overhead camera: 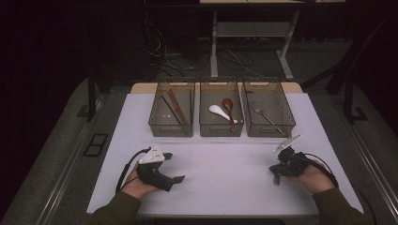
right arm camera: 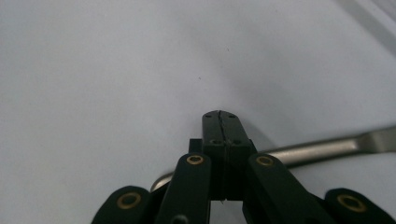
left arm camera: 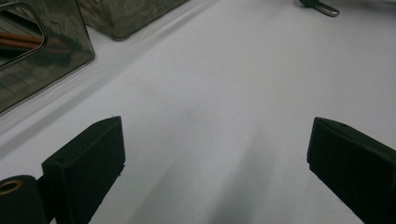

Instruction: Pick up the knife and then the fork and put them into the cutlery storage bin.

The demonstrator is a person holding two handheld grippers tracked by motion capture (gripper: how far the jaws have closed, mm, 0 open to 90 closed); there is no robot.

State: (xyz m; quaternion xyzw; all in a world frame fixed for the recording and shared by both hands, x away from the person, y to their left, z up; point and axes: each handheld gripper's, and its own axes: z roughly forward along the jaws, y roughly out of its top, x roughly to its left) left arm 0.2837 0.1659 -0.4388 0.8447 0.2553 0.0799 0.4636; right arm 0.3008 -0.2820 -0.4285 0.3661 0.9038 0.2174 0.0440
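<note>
My left gripper [overhead camera: 173,167] rests on the white table [overhead camera: 225,154] at the front left, held in a hand. Its jaws stand wide open with only bare table between them [left arm camera: 217,154]. My right gripper [overhead camera: 274,169] sits low at the front right in the other hand. In the right gripper view its jaws [right arm camera: 220,116] are pressed together with nothing between the pads. A metal utensil handle [right arm camera: 327,148] lies on the table under them, crossing from lower left to right.
Three clear brownish bins stand in a row at the back of the table. The left bin [overhead camera: 171,127] holds chopsticks [overhead camera: 176,107]. The middle one holds a white spoon [overhead camera: 219,111] and a dark red spoon [overhead camera: 227,105]. The right one holds a metal utensil [overhead camera: 267,117].
</note>
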